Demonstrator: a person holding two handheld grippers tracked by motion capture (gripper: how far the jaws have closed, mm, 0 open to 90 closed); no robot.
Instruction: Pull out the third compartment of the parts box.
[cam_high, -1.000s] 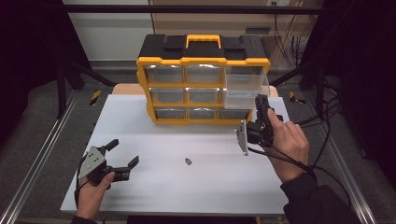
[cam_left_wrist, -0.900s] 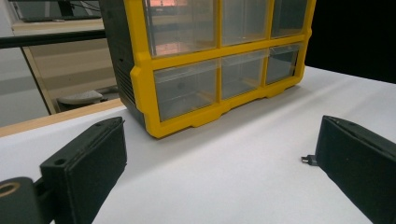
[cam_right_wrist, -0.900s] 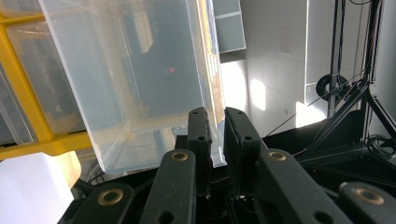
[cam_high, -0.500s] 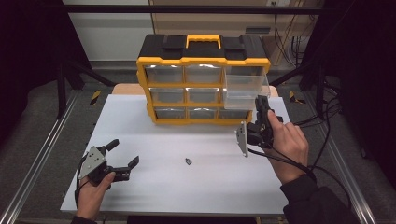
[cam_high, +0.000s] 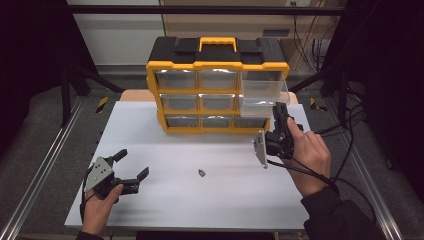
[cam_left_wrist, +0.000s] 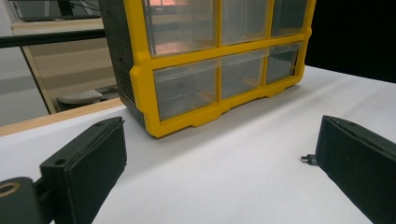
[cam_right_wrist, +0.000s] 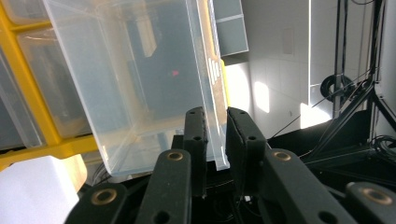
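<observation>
A yellow and black drawer cabinet (cam_high: 200, 91) stands at the back of the white table (cam_high: 150, 135). Its clear drawer (cam_high: 262, 92) at the right of the middle row is pulled out. My right gripper (cam_high: 280, 109) points up at that drawer's front. In the right gripper view the drawer's front wall (cam_right_wrist: 208, 70) stands between the jaws of the right gripper (cam_right_wrist: 215, 114), which have just been opening, with a thin gap at one pad. My left gripper (cam_high: 134, 162) rests open at the table's near left. A small dark part (cam_high: 201, 173) lies on the table, beside one jaw in the left gripper view (cam_left_wrist: 307, 159).
The cabinet's other clear drawers (cam_left_wrist: 187, 88) are pushed in. Cables (cam_high: 345, 130) trail off the table's right side. A metal rail (cam_high: 45, 165) runs along the left edge. White table lies between the two hands.
Nothing has visibly moved in the high view; both hands and the pulled-out drawer stay where they were.
</observation>
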